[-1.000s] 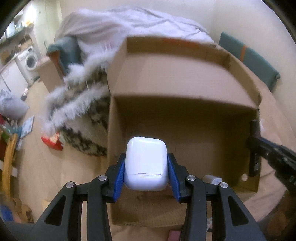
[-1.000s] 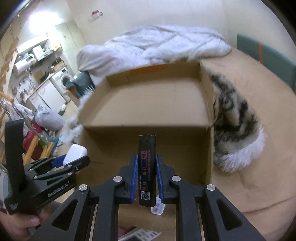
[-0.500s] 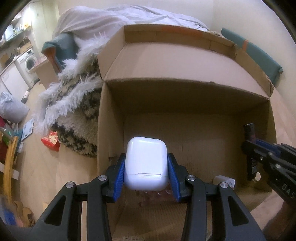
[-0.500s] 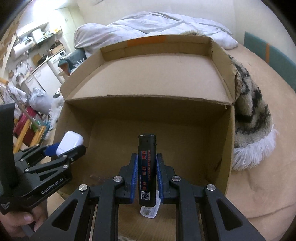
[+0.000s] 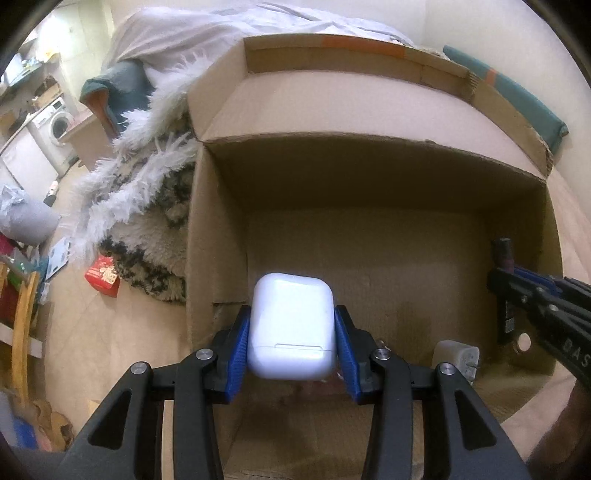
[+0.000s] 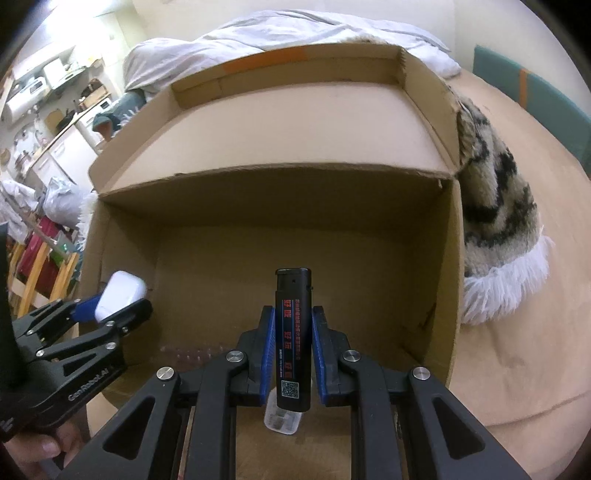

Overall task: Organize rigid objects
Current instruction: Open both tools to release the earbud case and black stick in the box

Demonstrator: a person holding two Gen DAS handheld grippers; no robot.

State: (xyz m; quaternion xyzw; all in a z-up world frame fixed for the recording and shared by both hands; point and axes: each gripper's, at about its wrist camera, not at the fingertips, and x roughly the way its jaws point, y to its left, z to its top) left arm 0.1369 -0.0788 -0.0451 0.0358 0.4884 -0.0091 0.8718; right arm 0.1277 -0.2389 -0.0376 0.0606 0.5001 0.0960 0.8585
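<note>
My left gripper [image 5: 291, 325] is shut on a white earbud case [image 5: 291, 328] and holds it over the left part of an open cardboard box [image 5: 218, 221]. My right gripper [image 6: 293, 332] is shut on a black lighter [image 6: 293, 339], held upright over the box [image 6: 452, 258] near its right side. Each gripper shows in the other view: the right one with the lighter [image 5: 504, 291] at the right, the left one with the case [image 6: 118, 295] at the left. A white charger plug [image 5: 456, 360] lies on the box floor; part of it shows below the lighter [image 6: 280, 421].
The box stands on a tan bed cover [image 6: 517, 350]. A furry patterned blanket [image 6: 491, 206] lies against the box's right side and a white duvet [image 6: 314, 33] lies behind it. A red packet [image 5: 103, 275] lies on the floor at the left.
Both grippers have moved forward and down toward the box with their objects. The box now fills more of both views, and its floor shows.
</note>
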